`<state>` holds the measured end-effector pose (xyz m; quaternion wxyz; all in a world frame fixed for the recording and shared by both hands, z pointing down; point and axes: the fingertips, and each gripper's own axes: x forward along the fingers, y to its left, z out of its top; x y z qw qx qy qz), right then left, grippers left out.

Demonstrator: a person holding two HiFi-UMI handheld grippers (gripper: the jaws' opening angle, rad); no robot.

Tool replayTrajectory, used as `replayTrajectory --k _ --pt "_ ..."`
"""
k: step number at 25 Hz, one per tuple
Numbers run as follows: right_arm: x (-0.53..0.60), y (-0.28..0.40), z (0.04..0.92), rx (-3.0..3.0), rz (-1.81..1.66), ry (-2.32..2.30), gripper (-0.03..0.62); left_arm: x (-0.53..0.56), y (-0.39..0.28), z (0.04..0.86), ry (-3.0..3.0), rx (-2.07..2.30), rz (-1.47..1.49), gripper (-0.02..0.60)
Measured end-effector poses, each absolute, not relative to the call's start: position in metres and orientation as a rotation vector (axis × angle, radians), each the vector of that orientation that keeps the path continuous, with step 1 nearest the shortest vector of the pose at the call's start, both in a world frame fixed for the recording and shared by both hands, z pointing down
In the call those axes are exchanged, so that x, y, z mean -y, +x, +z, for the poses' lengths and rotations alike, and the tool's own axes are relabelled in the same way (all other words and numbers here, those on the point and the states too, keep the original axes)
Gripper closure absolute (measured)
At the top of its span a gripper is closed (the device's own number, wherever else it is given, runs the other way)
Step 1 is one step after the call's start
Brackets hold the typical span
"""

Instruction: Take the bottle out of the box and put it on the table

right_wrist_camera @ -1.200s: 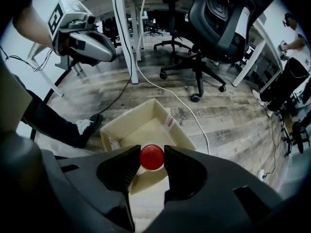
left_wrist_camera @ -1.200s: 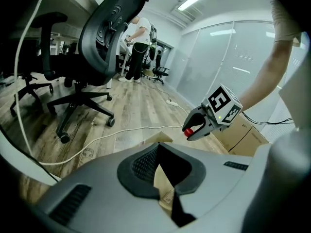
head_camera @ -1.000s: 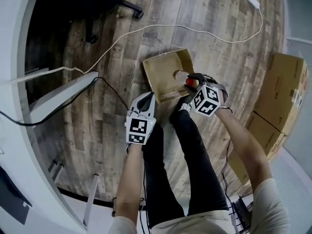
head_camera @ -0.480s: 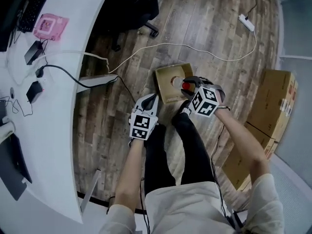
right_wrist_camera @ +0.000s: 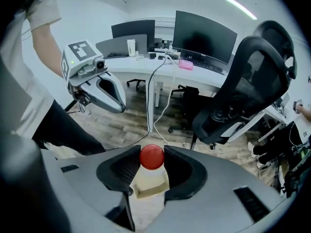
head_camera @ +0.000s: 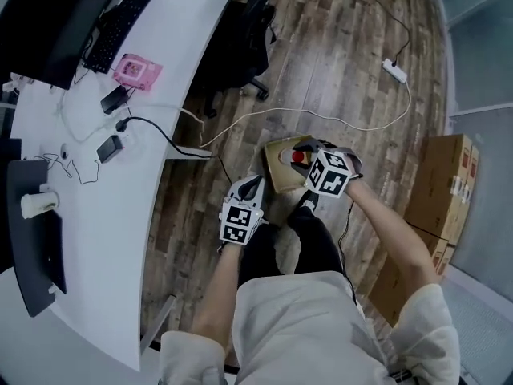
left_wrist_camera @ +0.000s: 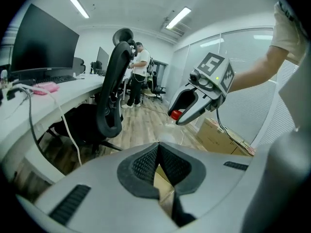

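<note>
Left claw (head_camera: pixel 252 186) hangs closed and empty over the person's legs, its pads meeting at the tips. At its 2 o'clock the right claw (head_camera: pixel 302 147) grips the bottle (right_wrist_camera: pixel 152 160) at its red cap (head_camera: pixel 298 157), a pad pressing on each side. The bottle is up in the air, with the open box (head_camera: pixel 278 171) on the wood floor (head_camera: pixel 345 62) below it. Farther out, the white bench (head_camera: pixel 104 215) curves at 9 o'clock, a black chair (head_camera: pixel 240 38) stands at 12, and cartons (head_camera: pixel 441 183) are stacked at 3
</note>
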<state>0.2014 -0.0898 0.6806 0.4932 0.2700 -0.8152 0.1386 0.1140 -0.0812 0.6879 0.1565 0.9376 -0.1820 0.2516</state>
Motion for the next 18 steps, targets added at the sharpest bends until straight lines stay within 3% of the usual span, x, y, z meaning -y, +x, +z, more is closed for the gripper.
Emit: replayTrajectory --k 18 --pt "0.110 0.104 0.499 2.164 0.226 0.749 0.413 0.100 0.035 0.534 2.696 0.842 0.528 0.569"
